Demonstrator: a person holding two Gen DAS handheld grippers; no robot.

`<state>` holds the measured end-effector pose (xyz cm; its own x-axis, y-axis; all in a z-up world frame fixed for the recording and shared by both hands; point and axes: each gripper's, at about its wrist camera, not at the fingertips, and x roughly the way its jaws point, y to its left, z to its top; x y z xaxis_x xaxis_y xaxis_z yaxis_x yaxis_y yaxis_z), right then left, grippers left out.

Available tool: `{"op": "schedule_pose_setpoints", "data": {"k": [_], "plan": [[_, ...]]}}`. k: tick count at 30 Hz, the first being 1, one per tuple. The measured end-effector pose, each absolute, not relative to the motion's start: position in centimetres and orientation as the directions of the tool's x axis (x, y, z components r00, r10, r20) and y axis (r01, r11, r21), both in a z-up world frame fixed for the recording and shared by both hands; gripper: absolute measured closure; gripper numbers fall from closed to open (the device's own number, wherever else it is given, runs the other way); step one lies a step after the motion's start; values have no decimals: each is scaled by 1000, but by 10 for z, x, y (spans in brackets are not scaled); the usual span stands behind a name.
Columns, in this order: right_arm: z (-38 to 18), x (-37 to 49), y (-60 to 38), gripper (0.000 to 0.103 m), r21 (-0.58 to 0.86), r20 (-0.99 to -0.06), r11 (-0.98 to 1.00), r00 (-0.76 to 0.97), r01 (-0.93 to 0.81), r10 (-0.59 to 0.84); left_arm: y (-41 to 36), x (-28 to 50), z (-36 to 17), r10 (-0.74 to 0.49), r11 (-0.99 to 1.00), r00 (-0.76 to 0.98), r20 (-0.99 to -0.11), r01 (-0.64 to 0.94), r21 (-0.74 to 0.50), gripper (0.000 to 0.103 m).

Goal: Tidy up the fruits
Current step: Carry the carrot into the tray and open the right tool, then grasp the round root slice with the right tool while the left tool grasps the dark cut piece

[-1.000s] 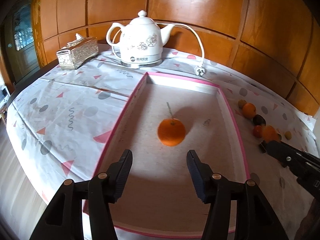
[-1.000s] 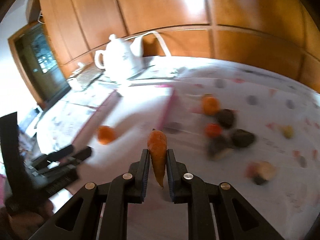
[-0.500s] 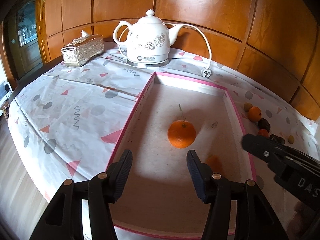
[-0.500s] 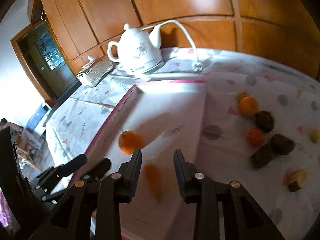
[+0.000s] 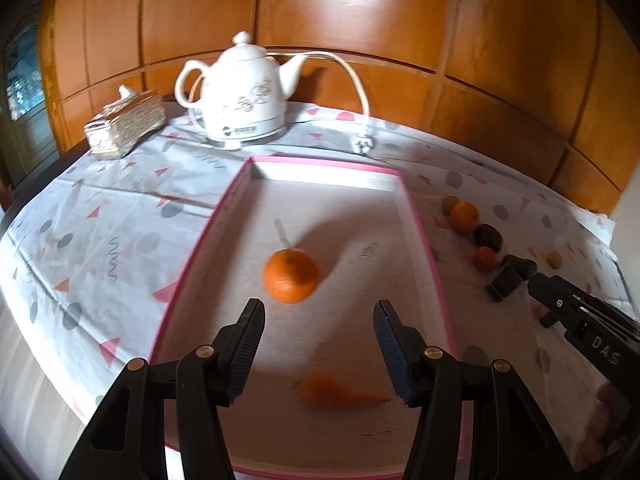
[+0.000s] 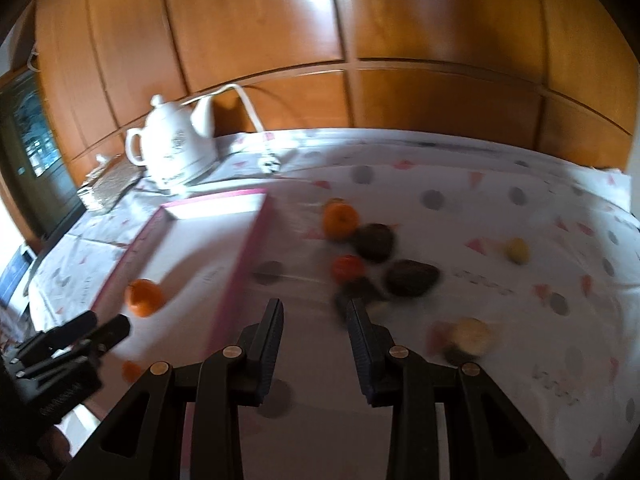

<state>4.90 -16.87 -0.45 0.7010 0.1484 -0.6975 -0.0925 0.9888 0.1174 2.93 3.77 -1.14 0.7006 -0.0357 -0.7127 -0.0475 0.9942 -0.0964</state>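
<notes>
While hovering over the pink-rimmed tray, left gripper spread wide, empty; right gripper likewise parted, empty. Orange mid-tray, carrot at near end.

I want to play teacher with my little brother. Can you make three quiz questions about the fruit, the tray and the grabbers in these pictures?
1. True or false: the orange lies inside the pink tray.
2. What lies in the tray nearest the left gripper? A) carrot B) kettle C) plug
3. Fill in: the right gripper is ____ and holds nothing.

Key: 1 true. 2 A, the carrot. 3 open.
</notes>
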Motion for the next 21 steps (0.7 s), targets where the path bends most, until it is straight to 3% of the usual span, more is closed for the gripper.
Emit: {"op": "schedule_pose_setpoints", "data": {"k": [9,21], "plan": [[-15,32,-236,70,104,-710,990,705,100,4,-6,34,-2,-127,992,701,-702,82,-99,46],[-29,29,-262,67,130,-743,984,669,123,15,-54,42,1,-221,972,672,-707,209,-105,46]]}}
